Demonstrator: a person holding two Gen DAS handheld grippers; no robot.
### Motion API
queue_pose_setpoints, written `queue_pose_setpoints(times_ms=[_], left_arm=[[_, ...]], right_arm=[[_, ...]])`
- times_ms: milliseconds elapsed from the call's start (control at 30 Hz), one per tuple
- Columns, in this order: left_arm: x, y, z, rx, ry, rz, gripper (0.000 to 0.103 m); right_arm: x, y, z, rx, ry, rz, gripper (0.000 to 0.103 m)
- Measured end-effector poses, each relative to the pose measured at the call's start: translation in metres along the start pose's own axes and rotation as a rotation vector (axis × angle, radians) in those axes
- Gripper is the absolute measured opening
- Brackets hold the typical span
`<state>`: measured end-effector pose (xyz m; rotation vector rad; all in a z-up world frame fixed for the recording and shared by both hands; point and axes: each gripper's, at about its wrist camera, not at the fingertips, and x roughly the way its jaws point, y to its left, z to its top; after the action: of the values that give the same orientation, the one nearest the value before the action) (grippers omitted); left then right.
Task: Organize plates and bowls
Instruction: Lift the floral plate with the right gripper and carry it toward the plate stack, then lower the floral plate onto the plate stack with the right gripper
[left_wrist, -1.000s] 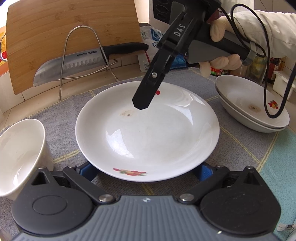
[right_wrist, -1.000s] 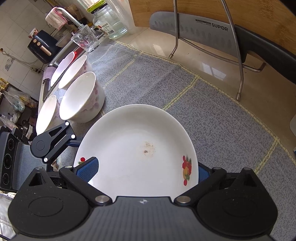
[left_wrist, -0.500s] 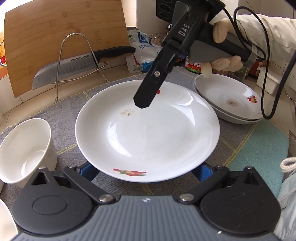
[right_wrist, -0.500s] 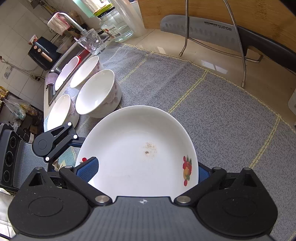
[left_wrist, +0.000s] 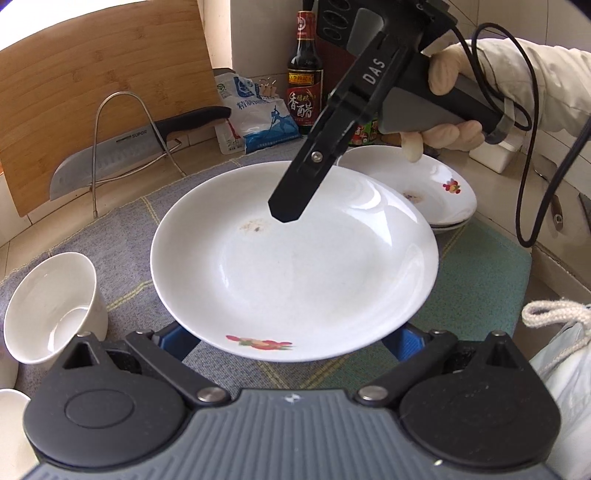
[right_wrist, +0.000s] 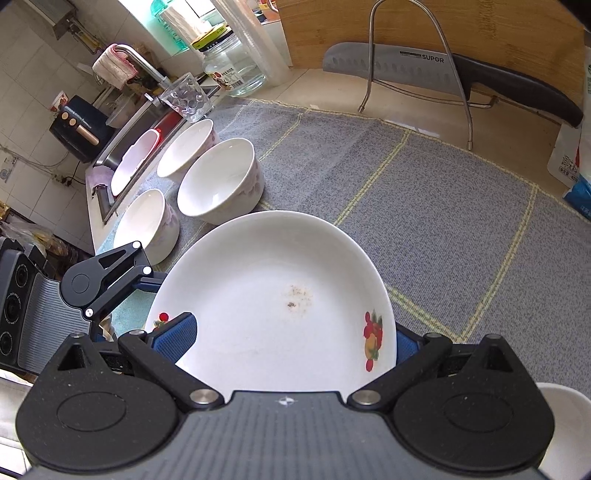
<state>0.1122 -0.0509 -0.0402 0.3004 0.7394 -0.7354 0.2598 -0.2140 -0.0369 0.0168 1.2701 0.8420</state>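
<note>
A white plate (left_wrist: 295, 258) with a fruit print and a brown stain is held above the grey mat. My left gripper (left_wrist: 291, 338) has its blue pads under the plate's near rim, one at each side. My right gripper (right_wrist: 291, 341) grips the opposite rim (right_wrist: 280, 306); its finger (left_wrist: 306, 177) lies over the plate in the left wrist view. A stack of two similar plates (left_wrist: 424, 188) sits behind on the right. Several white bowls (right_wrist: 221, 181) stand at the left, one of them in the left wrist view (left_wrist: 55, 306).
A knife (left_wrist: 129, 147) rests in a wire rack in front of a wooden cutting board (left_wrist: 92, 92). A vinegar bottle (left_wrist: 304, 74) and a salt bag (left_wrist: 258, 114) stand at the back. A glass jar (right_wrist: 232, 62) and a sink (right_wrist: 133, 147) lie at the far left.
Both grippers have carried the plate to the right, toward the stacked plates. The stack now appears closer behind the plate, and the bowls have fallen further back.
</note>
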Motion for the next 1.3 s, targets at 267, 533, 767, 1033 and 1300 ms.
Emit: queue_pose_setpoints(times_ms=[267,533,767,1033,1300], left_arm=[[-0.006,-0.01,0.003,0.052,0.005,-0.053,0.102],[0.003,-0.026,0.015,0.124,-0.002,-0.119,0.102],[0.021,-0.04,0.03,0.182,-0.007,-0.18,0.102],[0.045,-0.056,0.05,0.235,-0.009,-0.241,0.101],[0.066,-0.07,0.063,0.263,-0.006,-0.274,0.101]], right_arm=[[-0.015,0.011,-0.026,0.034,-0.033,-0.031,0.103],[-0.038,0.002,-0.054,0.1,-0.087,-0.073,0.103],[-0.06,-0.013,-0.08,0.162,-0.123,-0.117,0.103],[-0.082,-0.038,-0.109,0.236,-0.153,-0.153,0.103],[-0.09,-0.062,-0.131,0.3,-0.167,-0.169,0.103]])
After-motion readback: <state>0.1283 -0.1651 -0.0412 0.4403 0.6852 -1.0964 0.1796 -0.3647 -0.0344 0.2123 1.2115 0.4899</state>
